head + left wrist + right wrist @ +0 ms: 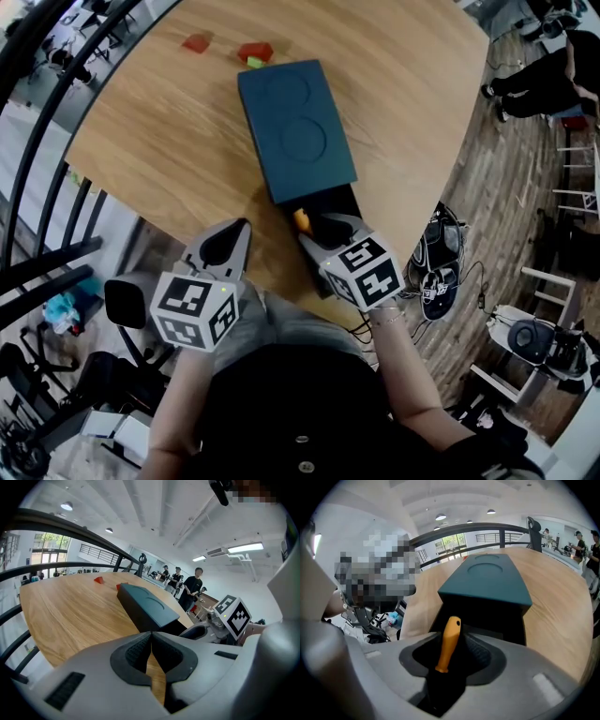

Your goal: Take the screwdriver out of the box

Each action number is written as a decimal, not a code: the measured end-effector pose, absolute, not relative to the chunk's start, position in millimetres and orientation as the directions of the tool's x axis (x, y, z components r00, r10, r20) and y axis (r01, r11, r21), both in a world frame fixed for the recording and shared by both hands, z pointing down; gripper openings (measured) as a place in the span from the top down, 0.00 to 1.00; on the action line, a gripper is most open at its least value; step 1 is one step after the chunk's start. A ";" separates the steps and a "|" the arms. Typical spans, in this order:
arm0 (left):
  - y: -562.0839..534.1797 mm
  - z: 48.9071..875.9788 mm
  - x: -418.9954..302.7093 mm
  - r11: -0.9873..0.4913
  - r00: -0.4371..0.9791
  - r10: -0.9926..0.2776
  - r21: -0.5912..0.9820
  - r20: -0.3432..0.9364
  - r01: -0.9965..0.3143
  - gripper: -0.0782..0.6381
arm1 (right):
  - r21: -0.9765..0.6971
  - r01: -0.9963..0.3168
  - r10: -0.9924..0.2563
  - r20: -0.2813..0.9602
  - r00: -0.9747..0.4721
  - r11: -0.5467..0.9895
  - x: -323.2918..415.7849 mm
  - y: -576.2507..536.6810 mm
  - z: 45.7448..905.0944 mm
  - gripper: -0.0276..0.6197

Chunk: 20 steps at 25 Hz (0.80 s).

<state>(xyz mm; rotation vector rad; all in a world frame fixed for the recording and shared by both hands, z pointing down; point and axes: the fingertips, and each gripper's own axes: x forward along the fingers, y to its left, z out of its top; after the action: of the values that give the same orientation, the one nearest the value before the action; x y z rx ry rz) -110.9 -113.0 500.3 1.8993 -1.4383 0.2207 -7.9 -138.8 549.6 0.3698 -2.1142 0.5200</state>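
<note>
A dark teal box lies on the round wooden table, its black drawer slid out toward me. An orange screwdriver handle sticks up from the drawer. My right gripper reaches down into the drawer. In the right gripper view the handle stands between the wide-apart pads, with a clear gap to the ribbed right pad, so this gripper is open. The screwdriver's shaft is hidden. My left gripper hovers at the table's near edge, left of the drawer, shut on nothing.
Two red blocks and a small green piece lie beyond the box's far end. A black railing curves round the table's left side. Several people stand far behind the table. Shoes are on the floor to the right.
</note>
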 end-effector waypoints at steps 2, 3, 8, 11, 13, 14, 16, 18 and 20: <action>-113.7 501.2 -111.3 -0.102 0.358 -0.764 0.447 0.538 -0.889 0.86 | -0.218 -0.443 -0.067 0.837 -0.543 0.870 -8.1 -139.3 549.7 0.72; -114.0 501.7 -111.3 -0.100 0.358 -0.763 0.448 0.538 -0.888 0.86 | -0.218 -0.443 -0.065 0.839 -0.540 0.869 -8.0 -139.4 550.1 0.72; -116.2 503.6 -113.2 -0.091 0.352 -0.764 0.449 0.541 -0.889 0.86 | -0.246 -0.450 -0.039 0.844 -0.535 0.858 -8.9 -139.6 553.4 0.72; -118.0 503.2 -114.0 -0.090 0.349 -0.766 0.449 0.539 -0.889 0.86 | -0.247 -0.450 -0.031 0.851 -0.525 0.858 -8.3 -140.0 554.8 0.72; -118.0 502.2 -114.4 -0.091 0.350 -0.768 0.449 0.536 -0.889 0.86 | -0.246 -0.456 -0.027 0.857 -0.514 0.855 -7.8 -139.3 555.3 0.72; -117.6 501.6 -114.9 -0.091 0.349 -0.769 0.449 0.536 -0.889 0.86 | -0.247 -0.461 -0.025 0.861 -0.509 0.853 -7.6 -138.6 555.4 0.72; -116.7 500.8 -117.4 -0.085 0.344 -0.771 0.449 0.536 -0.889 0.86 | -0.251 -0.468 -0.019 0.866 -0.499 0.847 -7.9 -137.5 556.2 0.72; -116.8 500.8 -119.4 -0.079 0.339 -0.772 0.449 0.537 -0.890 0.86 | -0.252 -0.472 -0.016 0.871 -0.492 0.845 -7.6 -137.5 557.9 0.72; -117.0 500.7 -119.9 -0.081 0.340 -0.772 0.447 0.536 -0.891 0.86 | -0.242 -0.474 -0.019 0.876 -0.482 0.847 -6.7 -137.6 559.5 0.72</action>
<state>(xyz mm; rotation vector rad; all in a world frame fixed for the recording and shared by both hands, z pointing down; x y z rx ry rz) -119.9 -117.0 500.7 1.8767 -1.4605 0.2058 -6.7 -137.6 559.5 0.3622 -2.0150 0.5680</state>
